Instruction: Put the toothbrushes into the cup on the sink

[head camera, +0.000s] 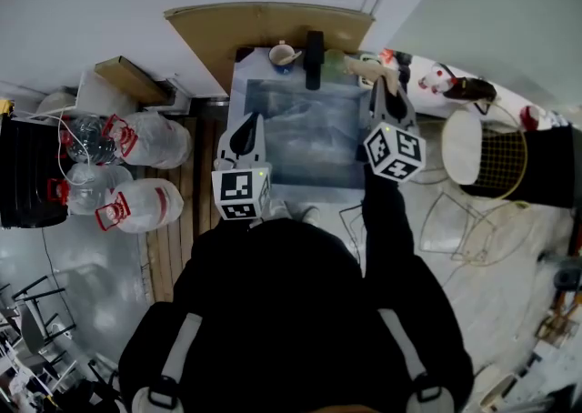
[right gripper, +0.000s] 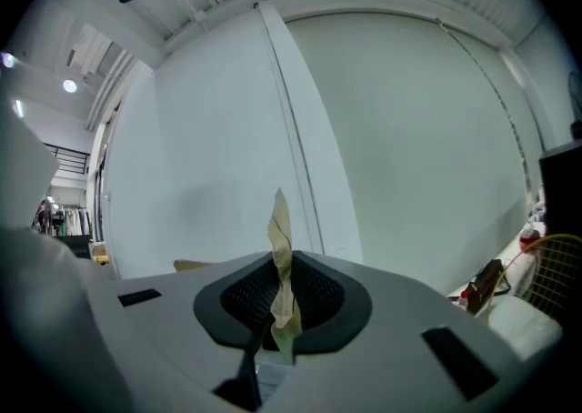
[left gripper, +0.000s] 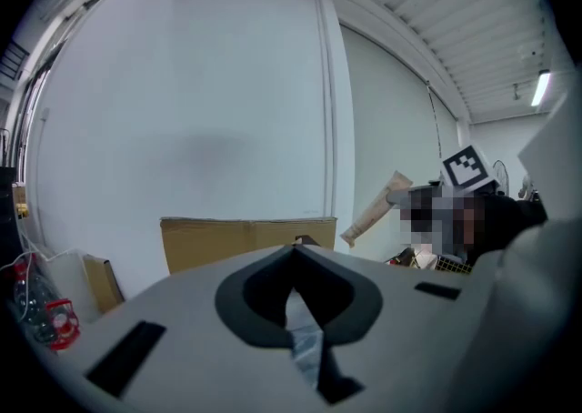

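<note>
Head view: a person in black stands at a steel sink (head camera: 300, 134) set against a white wall, with a cardboard sheet (head camera: 268, 20) propped behind it. The cup (head camera: 283, 57) stands on the sink's far left corner, just left of the black faucet (head camera: 315, 58); a pale stick leans in it, too small to identify.

The right gripper (head camera: 382, 88) is over the sink's far right side, well apart from the cup. The right gripper view shows its jaws pinched narrow on a paper-wrapped toothbrush (right gripper: 280, 256), whose tan wrapper stands up between the pads. Seen from the head, the wrapper's end (head camera: 371, 65) pokes past the jaws toward the wall.

The left gripper (head camera: 245, 134) hovers over the sink's near left edge. In the left gripper view its jaws meet at the tips with nothing between them.

Two water jugs (head camera: 145, 140) lie on the floor to the left.
</note>
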`<action>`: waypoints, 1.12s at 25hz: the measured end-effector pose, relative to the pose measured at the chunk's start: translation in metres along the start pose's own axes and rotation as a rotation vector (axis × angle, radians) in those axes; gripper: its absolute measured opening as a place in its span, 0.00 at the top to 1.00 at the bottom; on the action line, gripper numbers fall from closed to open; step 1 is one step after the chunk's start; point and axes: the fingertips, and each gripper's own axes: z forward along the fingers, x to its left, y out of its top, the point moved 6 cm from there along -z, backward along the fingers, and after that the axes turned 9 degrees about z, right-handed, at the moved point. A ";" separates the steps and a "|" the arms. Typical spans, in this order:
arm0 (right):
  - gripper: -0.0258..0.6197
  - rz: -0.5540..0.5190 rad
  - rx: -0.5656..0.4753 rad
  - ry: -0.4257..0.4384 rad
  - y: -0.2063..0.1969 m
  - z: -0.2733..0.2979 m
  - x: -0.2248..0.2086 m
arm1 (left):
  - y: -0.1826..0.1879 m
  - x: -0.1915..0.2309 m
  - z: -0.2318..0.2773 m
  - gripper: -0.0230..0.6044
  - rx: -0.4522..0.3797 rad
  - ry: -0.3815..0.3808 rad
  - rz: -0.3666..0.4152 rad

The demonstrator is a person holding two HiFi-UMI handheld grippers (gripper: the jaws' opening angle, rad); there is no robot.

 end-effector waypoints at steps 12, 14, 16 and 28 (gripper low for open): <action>0.90 0.158 0.117 -0.113 -0.040 0.076 -0.025 | -0.021 0.003 -0.034 0.96 0.044 0.026 -0.015; 0.90 0.204 0.137 -0.131 -0.049 0.085 -0.027 | -0.024 0.005 -0.036 0.96 0.051 0.031 -0.023; 0.90 0.248 0.156 -0.149 -0.059 0.092 -0.030 | -0.026 0.007 -0.037 0.96 0.058 0.035 -0.026; 0.90 0.302 0.204 -0.228 -0.087 0.112 -0.034 | -0.036 0.015 -0.041 0.96 0.081 0.068 -0.040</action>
